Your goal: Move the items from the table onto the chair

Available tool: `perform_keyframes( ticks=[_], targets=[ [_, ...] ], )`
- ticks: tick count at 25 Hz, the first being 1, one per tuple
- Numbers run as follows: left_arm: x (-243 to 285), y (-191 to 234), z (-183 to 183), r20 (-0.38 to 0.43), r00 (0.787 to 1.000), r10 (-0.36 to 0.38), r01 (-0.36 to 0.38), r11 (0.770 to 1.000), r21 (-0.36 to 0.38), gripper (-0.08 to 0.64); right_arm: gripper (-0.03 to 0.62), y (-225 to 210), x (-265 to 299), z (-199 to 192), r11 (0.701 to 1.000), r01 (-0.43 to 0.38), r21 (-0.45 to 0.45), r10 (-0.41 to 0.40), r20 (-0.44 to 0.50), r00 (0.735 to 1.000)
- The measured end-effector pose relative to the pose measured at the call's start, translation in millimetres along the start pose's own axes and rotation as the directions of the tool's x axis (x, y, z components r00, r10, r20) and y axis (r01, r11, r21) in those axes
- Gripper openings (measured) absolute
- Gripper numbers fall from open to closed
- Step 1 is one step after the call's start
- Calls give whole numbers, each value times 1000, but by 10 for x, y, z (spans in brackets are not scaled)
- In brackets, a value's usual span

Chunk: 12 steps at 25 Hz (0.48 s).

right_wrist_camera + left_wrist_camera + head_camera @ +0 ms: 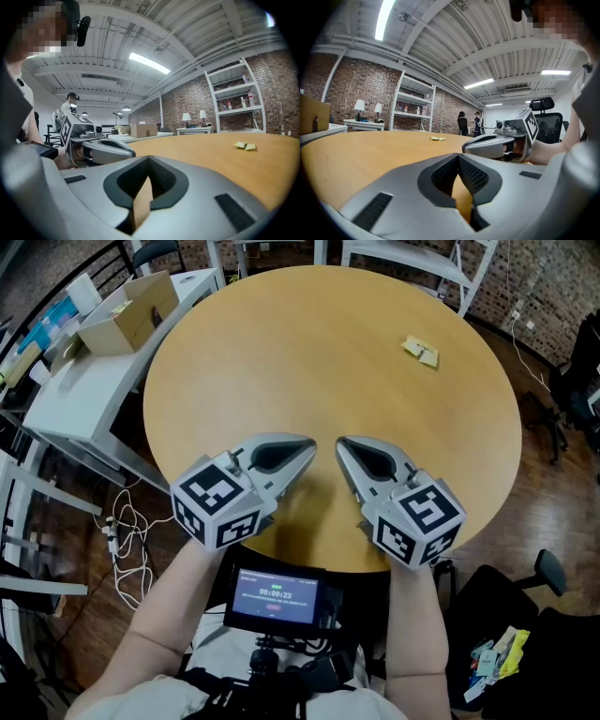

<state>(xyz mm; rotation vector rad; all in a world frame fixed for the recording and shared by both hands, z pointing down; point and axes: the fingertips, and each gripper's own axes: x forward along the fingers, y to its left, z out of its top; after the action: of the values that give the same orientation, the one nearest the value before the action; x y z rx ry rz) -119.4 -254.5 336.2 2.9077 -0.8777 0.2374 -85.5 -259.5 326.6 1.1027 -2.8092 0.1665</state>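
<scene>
A wide round wooden table [309, 352] fills the head view. We judge the long reach across it the first risk: a gripper stretched that far may come down off target. A black chair [562, 648] sits low at the person's right, beyond the table's edge, so a weak pinch could let the load fall to the floor on the way. The task's thing, a small flat yellow item [421, 351], lies far across on the right; being thin, it may slide instead of lifting. Both forearms rest at the near edge. The left gripper [307, 446] and right gripper [343, 446] lie side by side, tips angled inward, jaws together, nothing between them
</scene>
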Motion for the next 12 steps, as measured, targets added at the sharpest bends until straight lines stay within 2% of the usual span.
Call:
perform_keyframes(
  ticks=[12],
  targets=[
    [1, 8, 0, 4, 1000, 1, -1, 1000, 0, 8, 2, -5, 7, -13, 1000, -3, -1, 3, -5, 1000]
  ],
)
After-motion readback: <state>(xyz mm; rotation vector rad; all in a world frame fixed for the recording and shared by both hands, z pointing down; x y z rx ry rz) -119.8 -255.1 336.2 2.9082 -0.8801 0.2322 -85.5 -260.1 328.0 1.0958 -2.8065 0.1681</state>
